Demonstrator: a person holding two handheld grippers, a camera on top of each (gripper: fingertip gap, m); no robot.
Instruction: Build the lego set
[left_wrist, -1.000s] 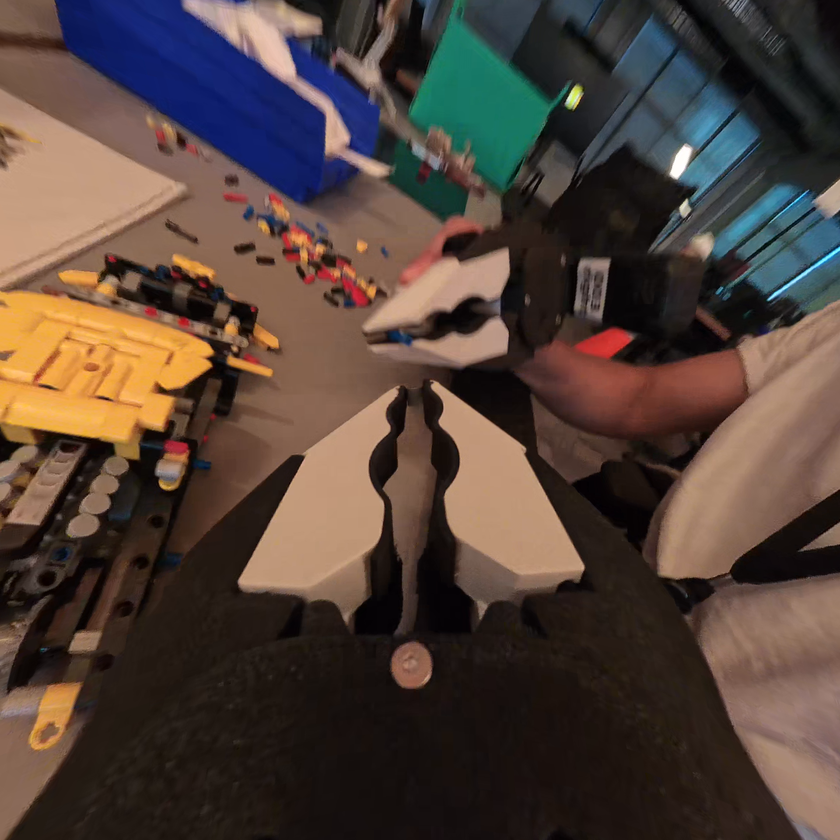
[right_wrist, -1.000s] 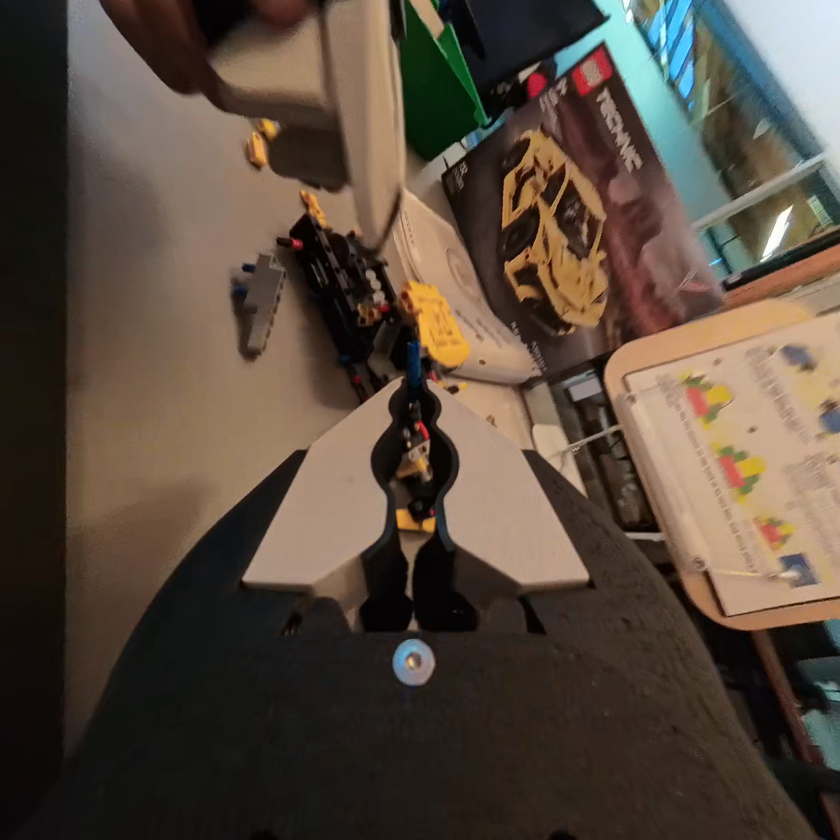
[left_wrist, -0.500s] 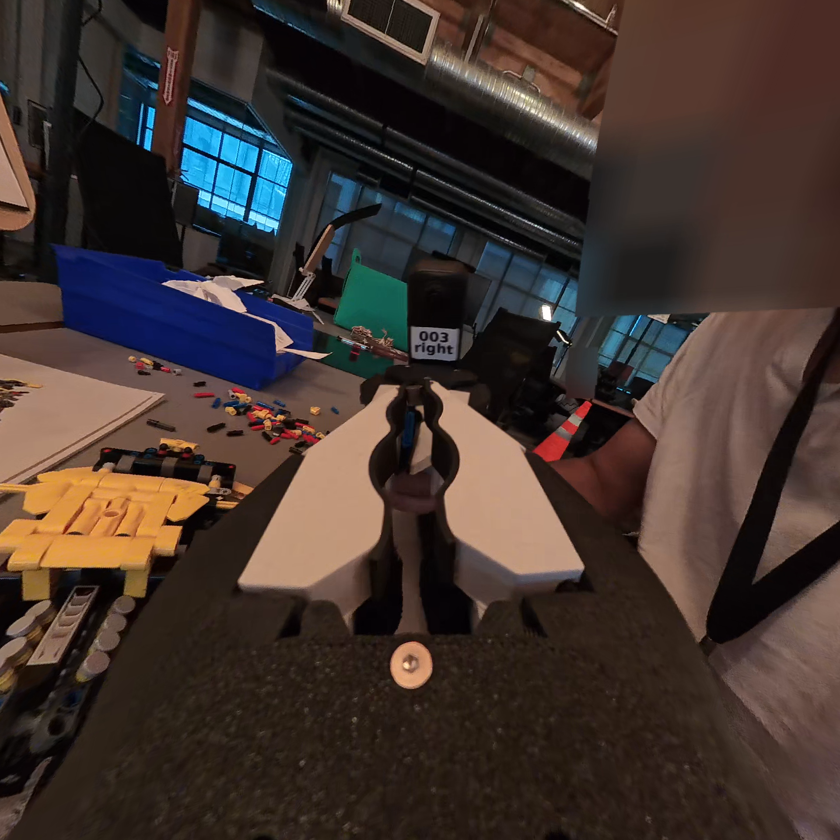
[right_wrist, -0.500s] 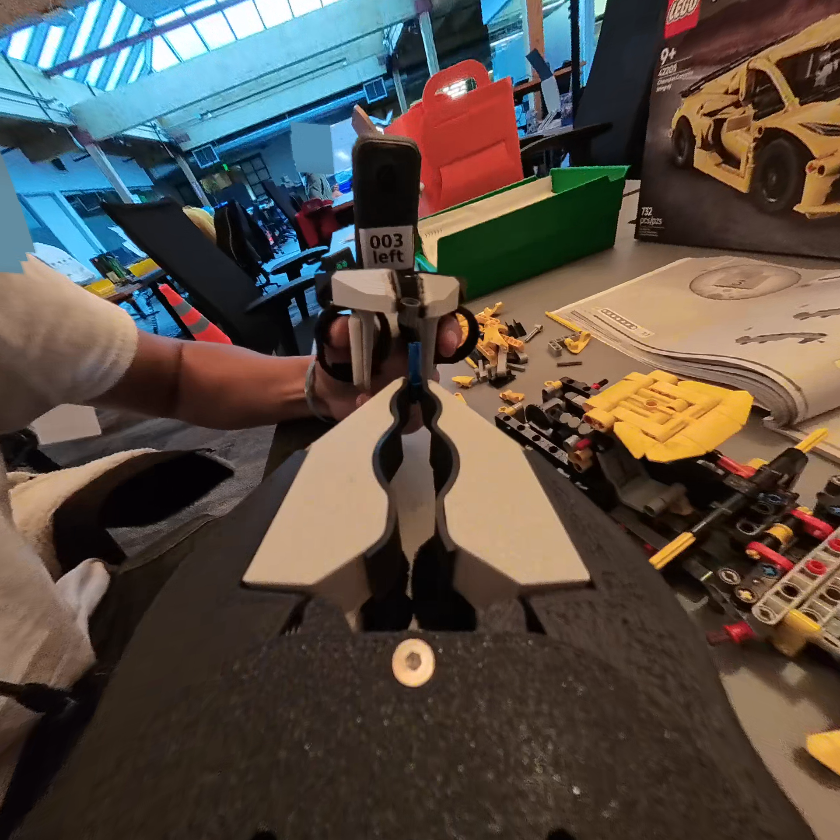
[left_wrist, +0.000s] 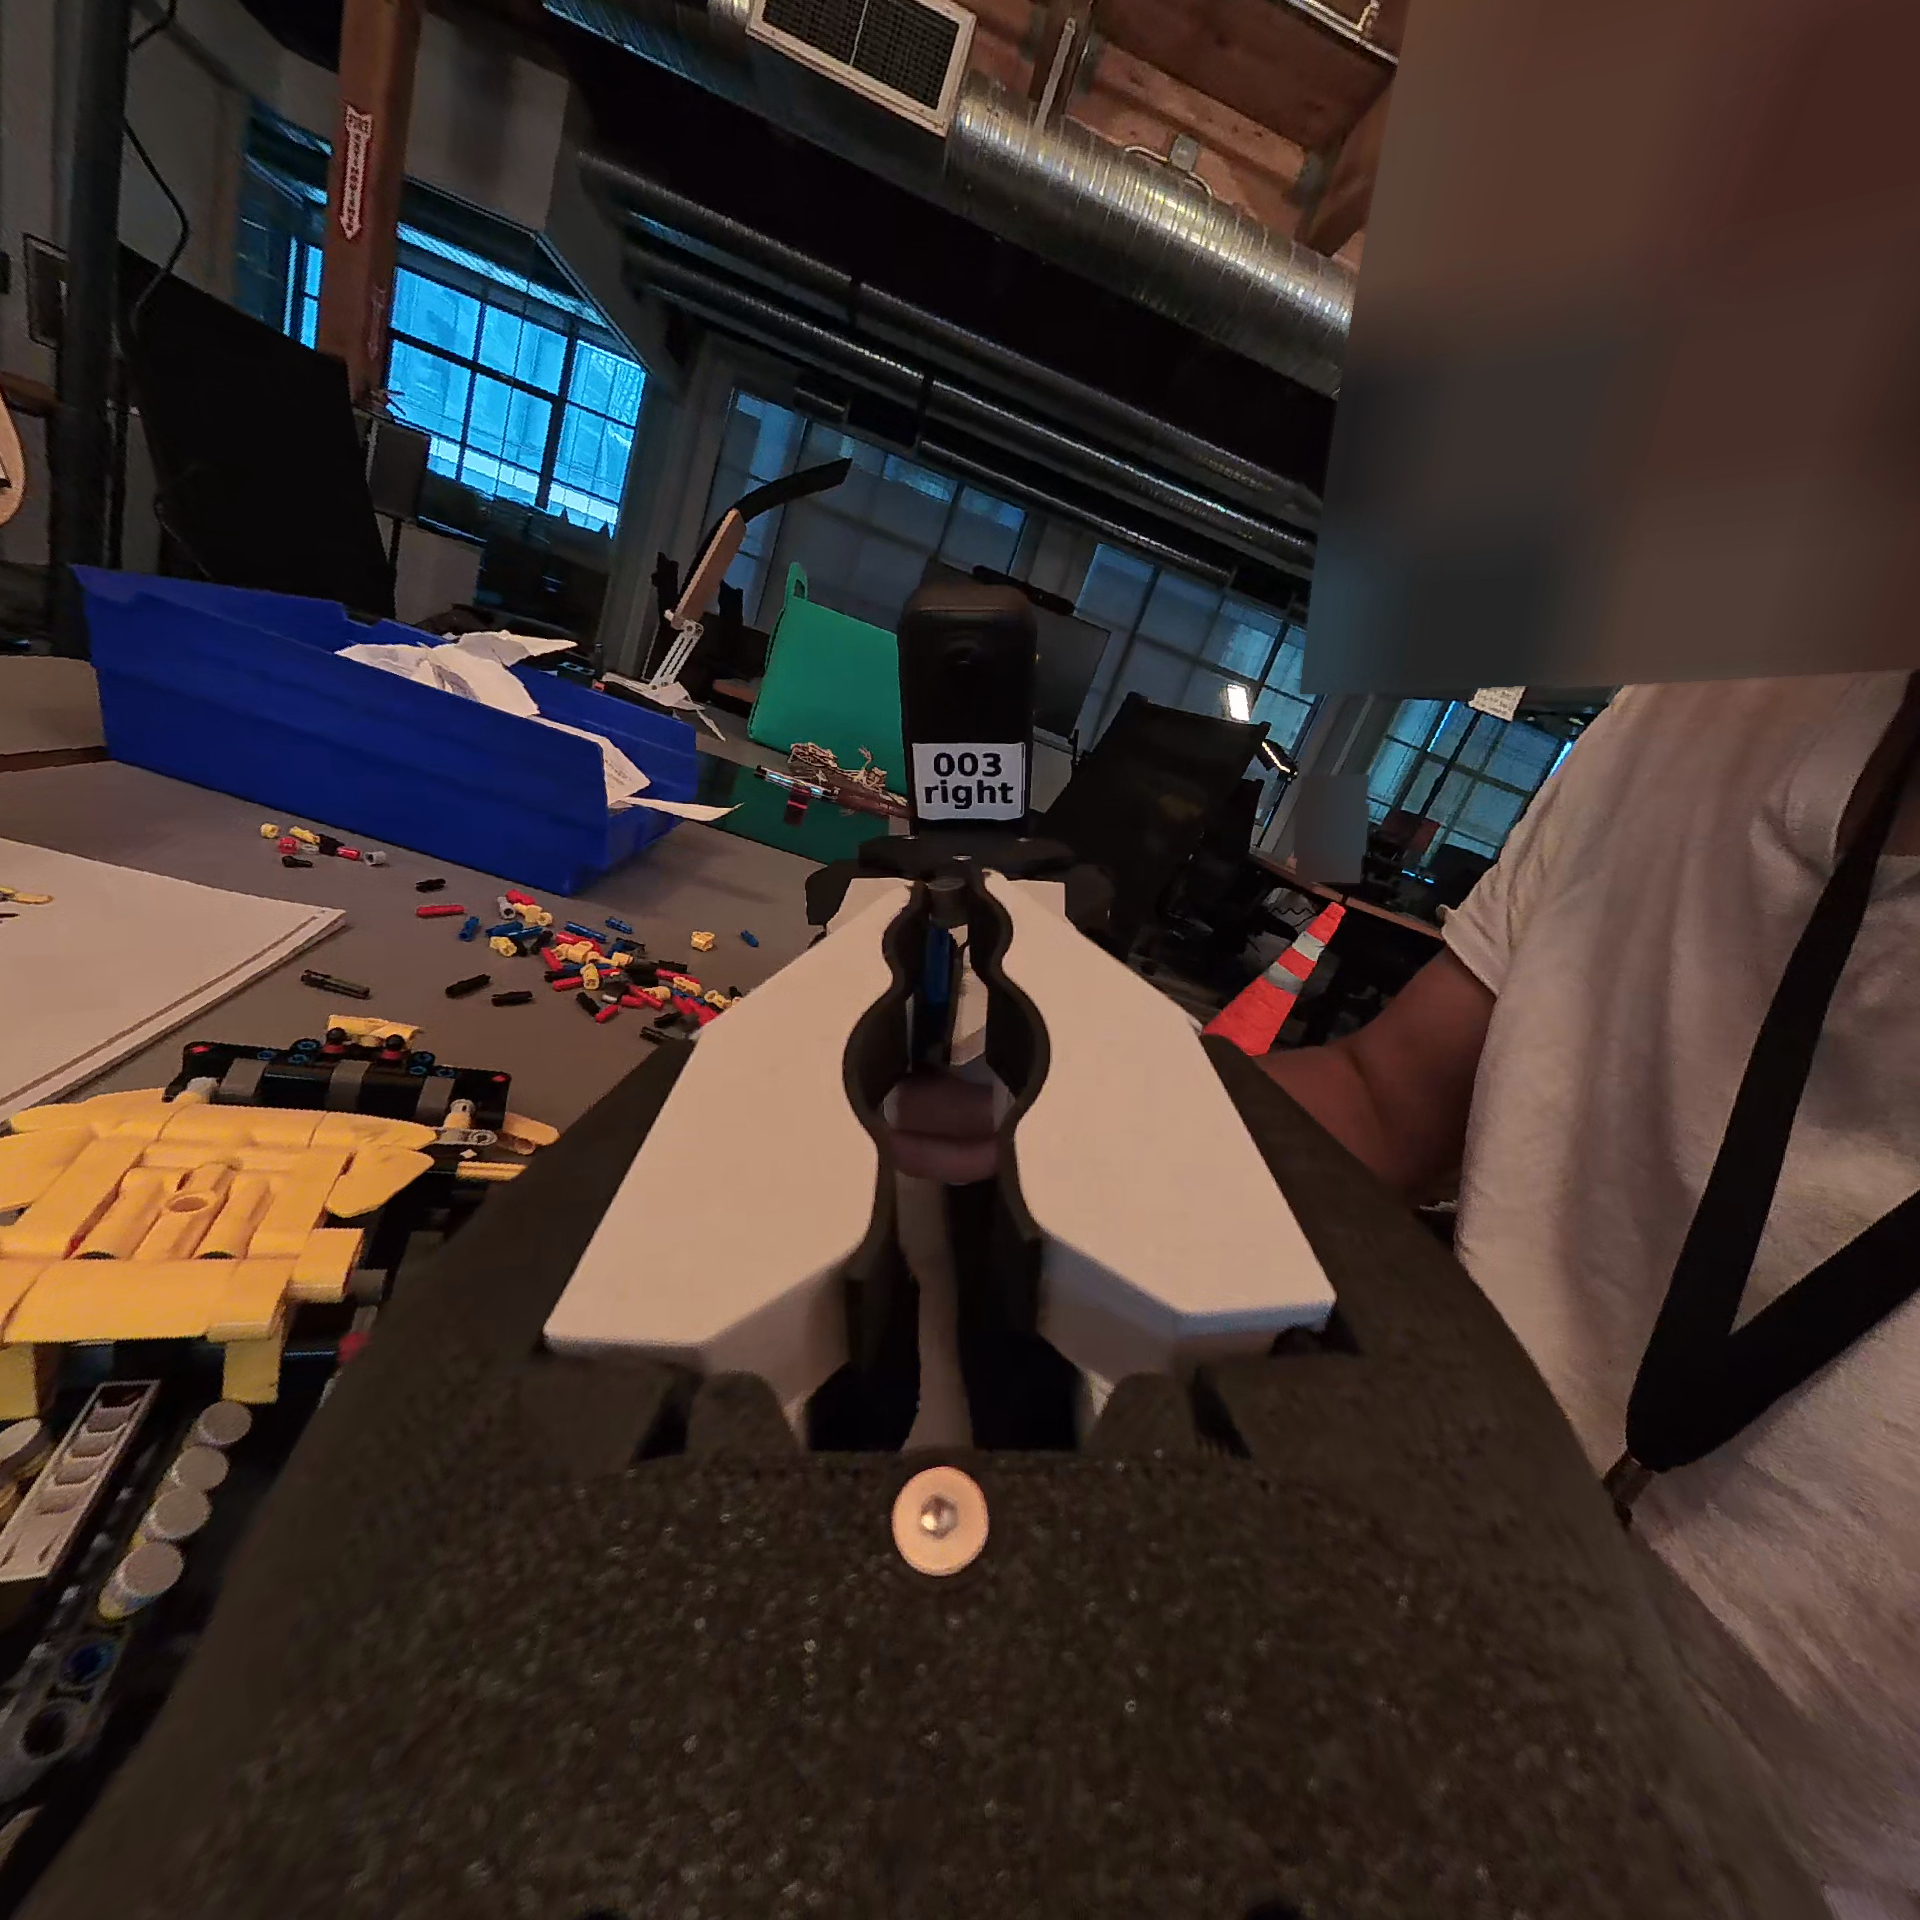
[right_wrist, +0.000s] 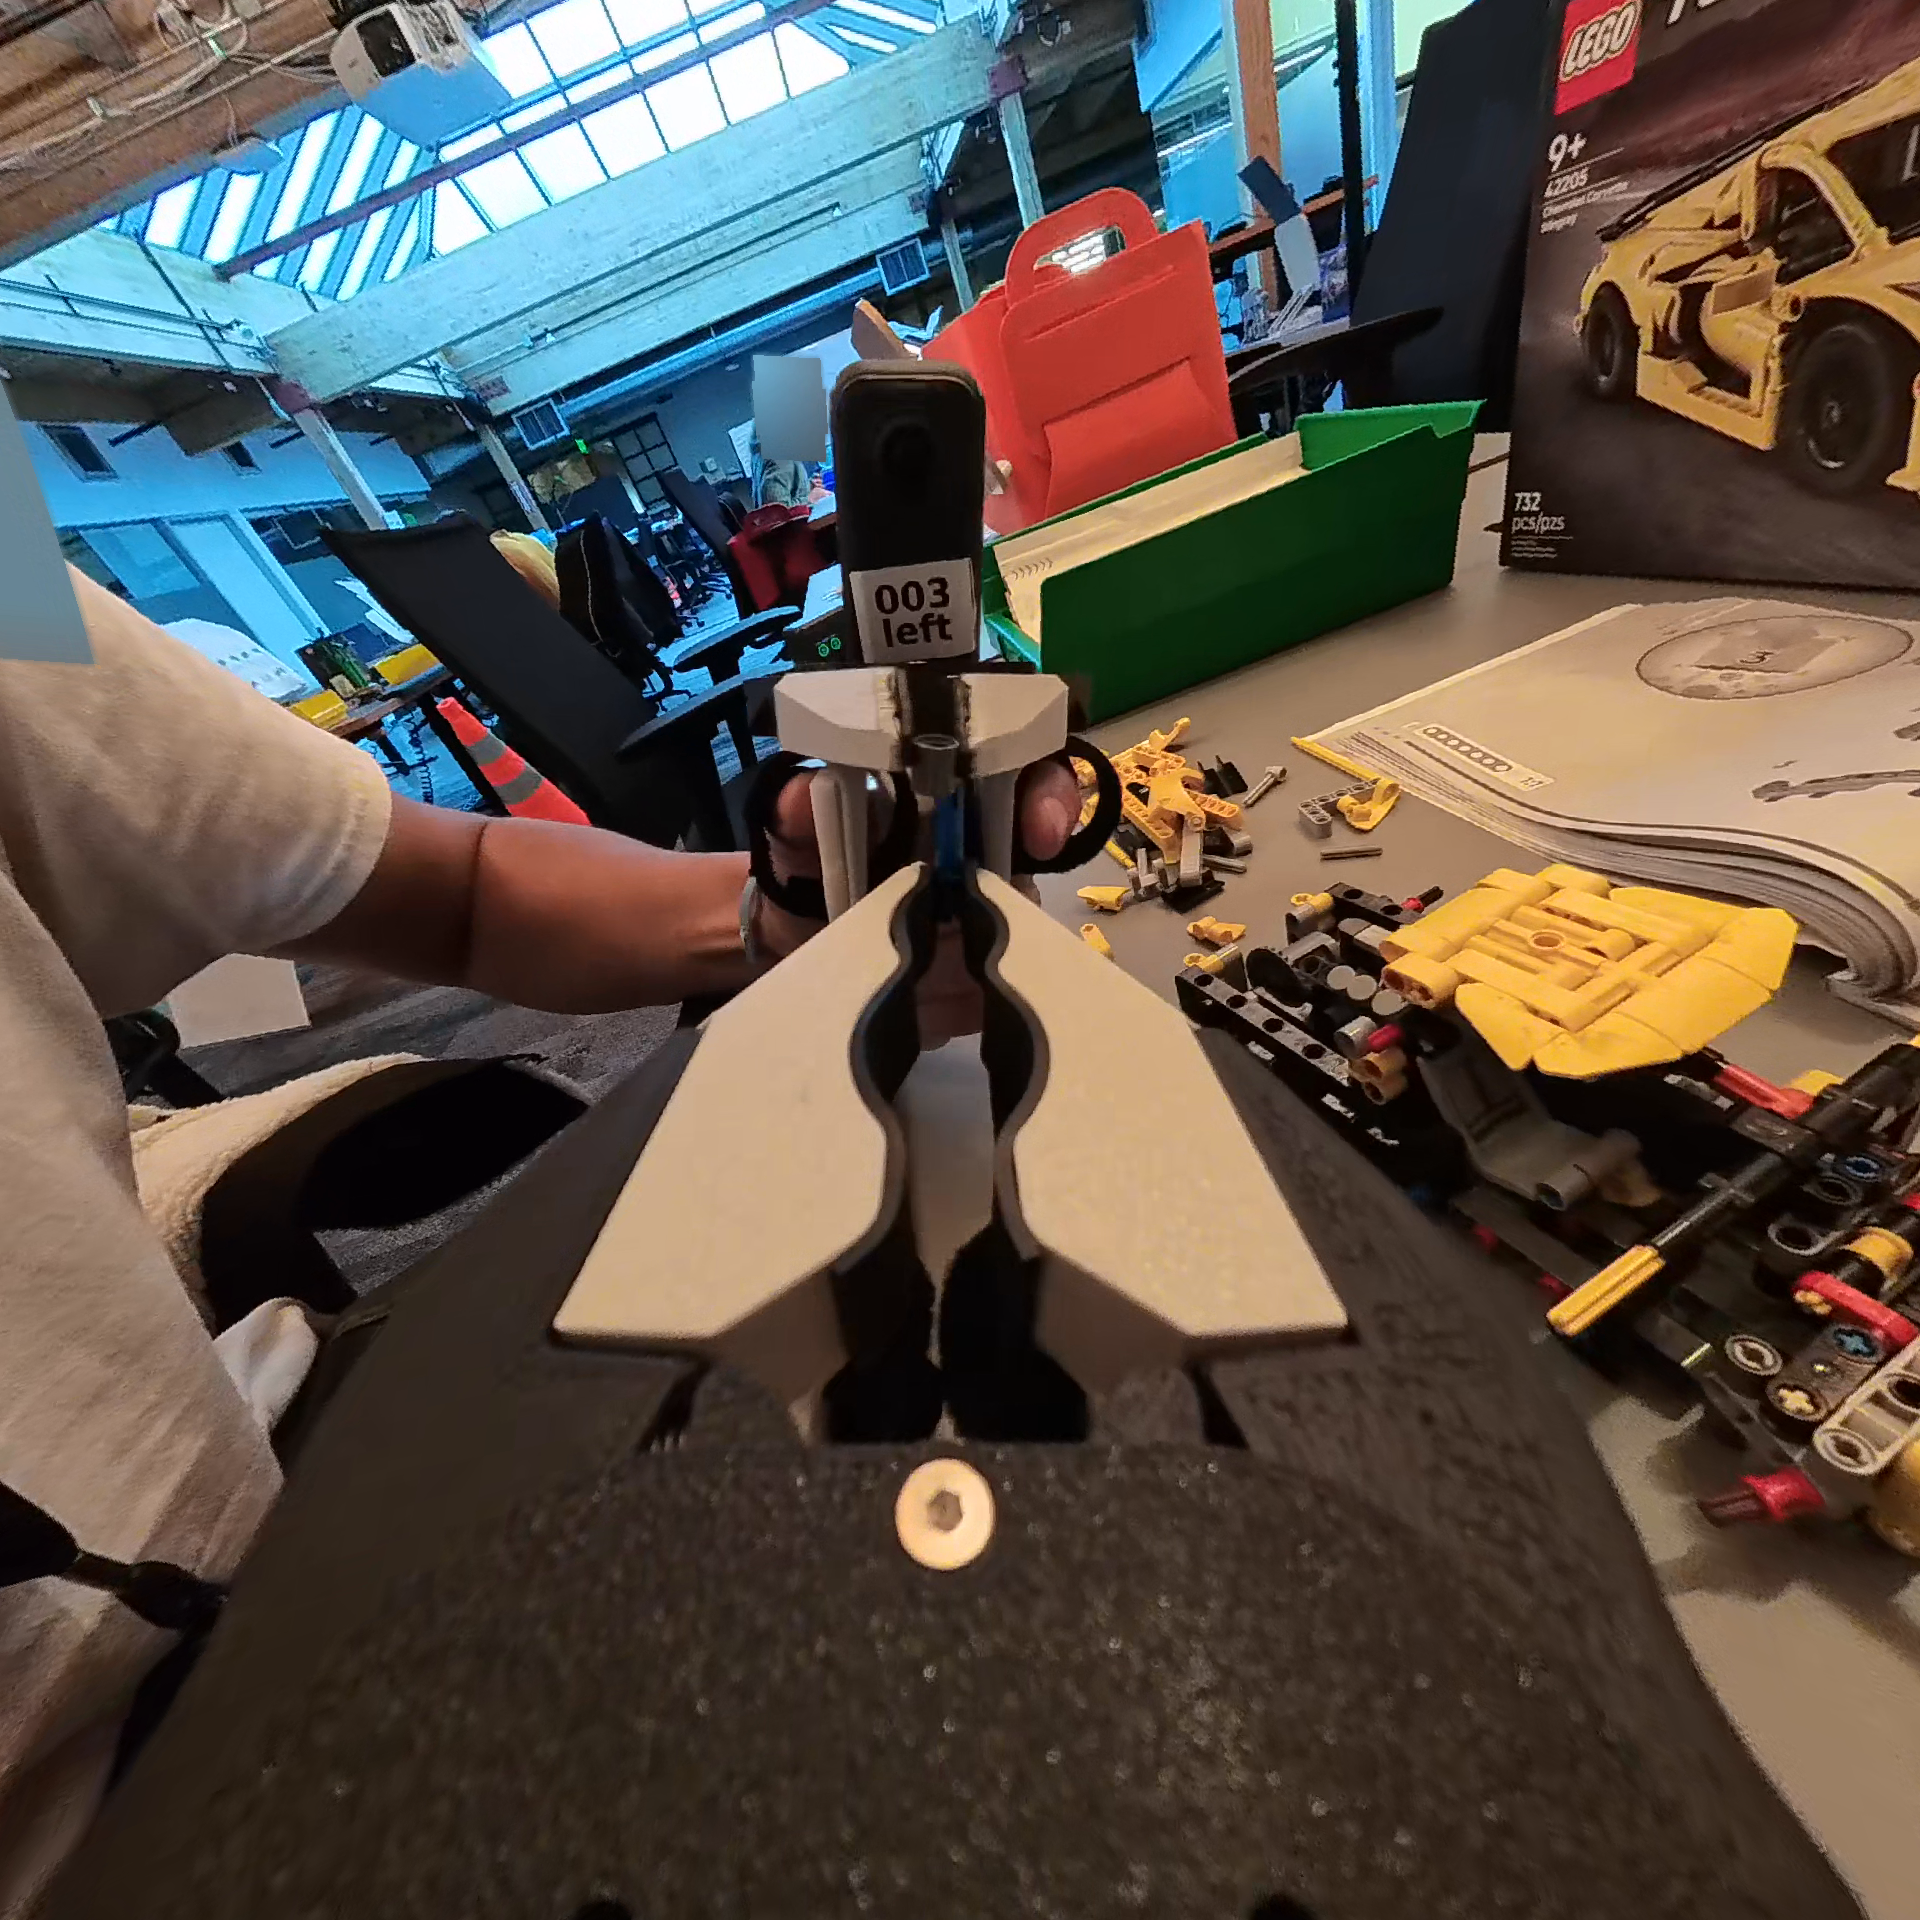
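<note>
My left gripper (left_wrist: 945, 891) is shut on a small grey connector (right_wrist: 932, 754). My right gripper (right_wrist: 948, 875) is shut on a thin blue pin (right_wrist: 948, 831). The two grippers face each other tip to tip above the table's near edge. The blue pin (left_wrist: 935, 977) points at the grey connector and touches it or nearly does. The part-built car with its yellow panel (left_wrist: 177, 1236) lies to the left in the left wrist view. In the right wrist view the yellow panel (right_wrist: 1579, 966) and black chassis (right_wrist: 1756, 1236) lie to the right.
Loose small pieces (left_wrist: 592, 961) lie before a blue bin (left_wrist: 364, 727). More pieces (right_wrist: 1174, 810) lie by a green bin (right_wrist: 1247, 561). An open instruction booklet (right_wrist: 1662, 748) and the set's box (right_wrist: 1725, 291) lie beyond the car. The person's arm (right_wrist: 582, 914) holds the left gripper.
Both grippers have swung up from tilted poses to level ones, facing each other. In the last half second the tips have closed in slightly.
</note>
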